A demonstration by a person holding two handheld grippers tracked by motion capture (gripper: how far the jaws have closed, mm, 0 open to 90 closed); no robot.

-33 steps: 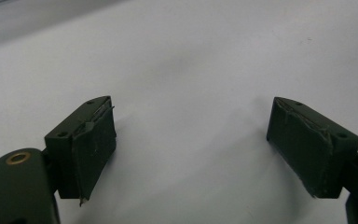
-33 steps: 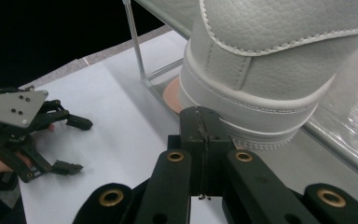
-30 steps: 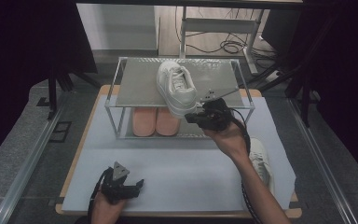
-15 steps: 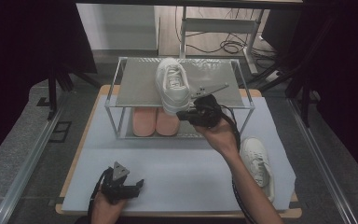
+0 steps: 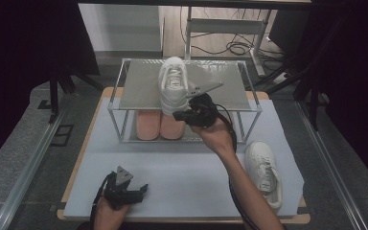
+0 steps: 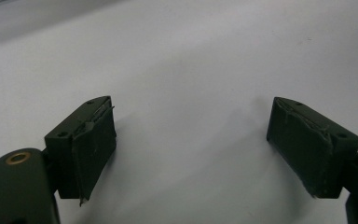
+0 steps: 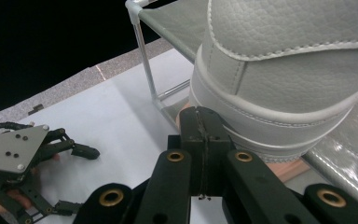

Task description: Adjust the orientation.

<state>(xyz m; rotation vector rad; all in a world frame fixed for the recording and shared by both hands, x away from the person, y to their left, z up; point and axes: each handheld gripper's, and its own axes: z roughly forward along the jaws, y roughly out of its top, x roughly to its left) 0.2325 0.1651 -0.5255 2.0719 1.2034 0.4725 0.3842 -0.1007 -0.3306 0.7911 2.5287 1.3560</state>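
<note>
Wooden table [image 5: 84, 143] under a pale cloth [image 5: 182, 177], grey speckled floor [image 5: 24, 158] around it; beyond the table, a metal desk frame [image 5: 220, 26], tangled cables [image 5: 230, 47], dark curtains [image 5: 24, 38] either side

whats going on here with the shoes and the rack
A person is arranging shoes on a small two-tier rack. The right gripper, jaws shut with nothing between them, is at the heel of a white sneaker on the top shelf. A pink pair sits on the lower shelf, and a second white sneaker lies on the table. The left gripper rests open over the bare table.
</note>
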